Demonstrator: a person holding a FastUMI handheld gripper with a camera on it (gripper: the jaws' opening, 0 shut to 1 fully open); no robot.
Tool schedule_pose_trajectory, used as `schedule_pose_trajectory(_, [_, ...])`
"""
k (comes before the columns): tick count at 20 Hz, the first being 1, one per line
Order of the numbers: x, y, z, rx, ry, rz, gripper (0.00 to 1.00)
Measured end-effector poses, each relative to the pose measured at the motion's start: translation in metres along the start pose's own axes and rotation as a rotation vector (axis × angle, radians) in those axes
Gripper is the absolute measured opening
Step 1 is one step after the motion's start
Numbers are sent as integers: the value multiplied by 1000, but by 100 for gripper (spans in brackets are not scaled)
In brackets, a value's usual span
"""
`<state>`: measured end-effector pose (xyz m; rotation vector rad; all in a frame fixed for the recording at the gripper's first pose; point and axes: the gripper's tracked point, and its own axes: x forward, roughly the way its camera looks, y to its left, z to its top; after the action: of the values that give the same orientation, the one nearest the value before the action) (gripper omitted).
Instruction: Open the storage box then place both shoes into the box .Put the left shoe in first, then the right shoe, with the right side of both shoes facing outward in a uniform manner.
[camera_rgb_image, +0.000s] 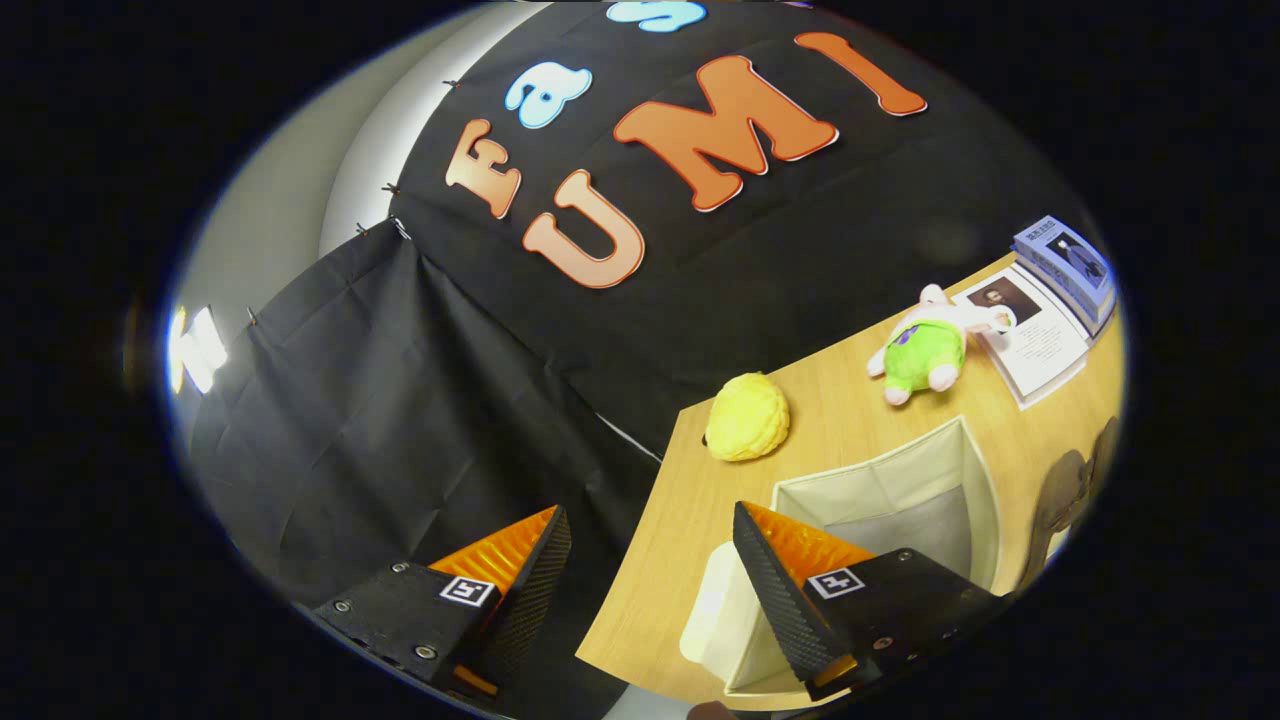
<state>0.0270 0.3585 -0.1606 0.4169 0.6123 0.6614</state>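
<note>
A beige fabric storage box (975, 480) stands on the wooden table (690, 500) with its top open, and its grey inside shows nothing in the visible part. A pale flap or lid (712, 608) lies against the box's near side. My gripper (648, 513) is open and tilted, with nothing between its fingers. One finger (790, 590) hangs over the box's near corner, the other (520, 580) is off the table in front of the black cloth. A dark brownish shape (1065, 500) lies just past the box; I cannot tell whether it is a shoe.
A yellow plush lump (747, 417) sits near the table's corner beyond the box. Farther along lie a green and white soft toy (920, 352), an open leaflet (1035, 345) and a blue book (1068, 265). The table edge (640, 560) runs between my fingers.
</note>
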Motion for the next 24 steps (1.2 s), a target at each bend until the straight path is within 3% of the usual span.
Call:
schedule_pose_trajectory(8, [-53,-84,27,-64,-87,-189,98])
schedule_pose_trajectory(14, [-94,-134,38,-98,-142,-285,98])
schedule_pose_trajectory(24, [-164,-255,9,-201,-112,-573,98])
